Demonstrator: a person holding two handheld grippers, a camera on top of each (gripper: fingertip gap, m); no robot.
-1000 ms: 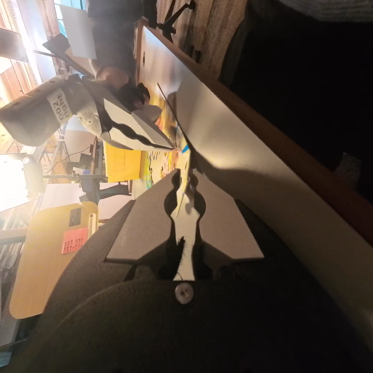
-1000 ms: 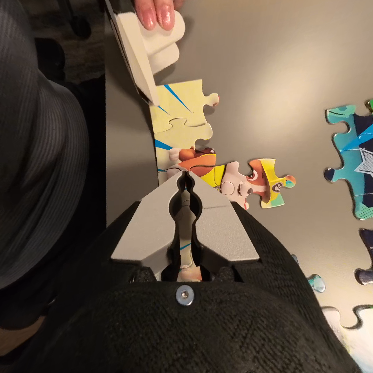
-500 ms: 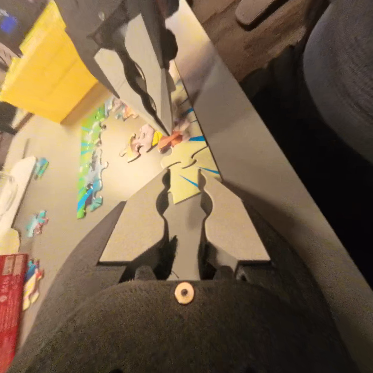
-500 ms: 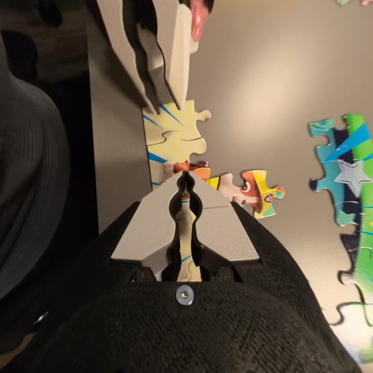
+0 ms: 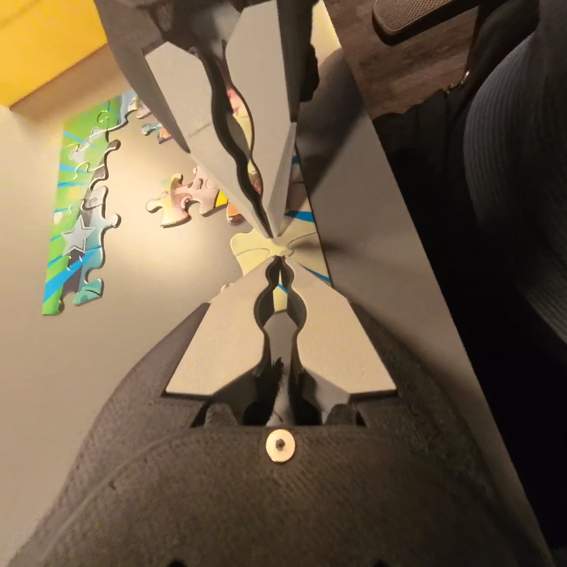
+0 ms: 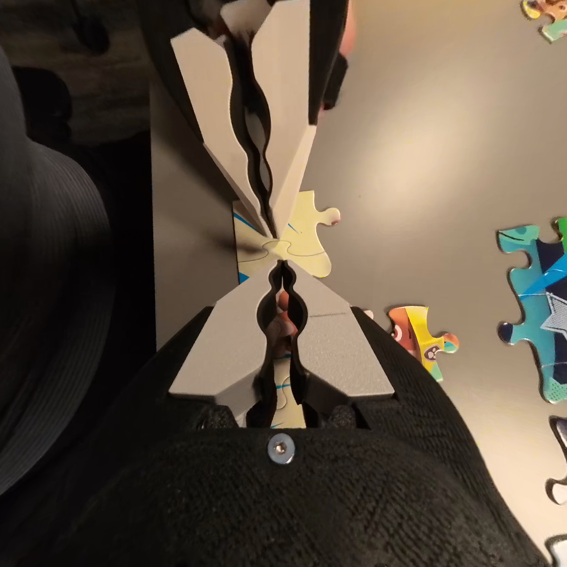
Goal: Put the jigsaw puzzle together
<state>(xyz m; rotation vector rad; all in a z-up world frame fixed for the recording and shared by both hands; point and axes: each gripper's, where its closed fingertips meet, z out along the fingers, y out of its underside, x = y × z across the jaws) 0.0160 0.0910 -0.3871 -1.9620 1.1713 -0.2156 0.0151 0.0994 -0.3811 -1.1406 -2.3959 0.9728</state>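
Standing by the desk, reading it from left to right, I see first, at the far edge, a yellow box, and in front of it a long assembled strip of green and blue puzzle lying flat, well apart from the rest. Next comes a small joined cluster showing a cartoon pup, and then, right along the near edge of the desk, a run of pale yellow pieces with blue streaks, locked together and flat on the grey top. Both tools meet over this run, tip to tip. The left gripper has its two fingers together with nothing between them, the closed tips set down at the seam where one yellow tab nests into its neighbour. The right gripper is likewise closed on nothing, its tips at the same joint from the opposite side; whether either tip truly presses on the card I cannot tell. The pieces look like thin glossy card: light, fairly stiff, apt to slide on the smooth desk and to bend if levered. To my eye, the straight outer edge near the desk's edge, or a free tab, offers the best hold. At the right, a person's dark ribbed clothing fills the view.
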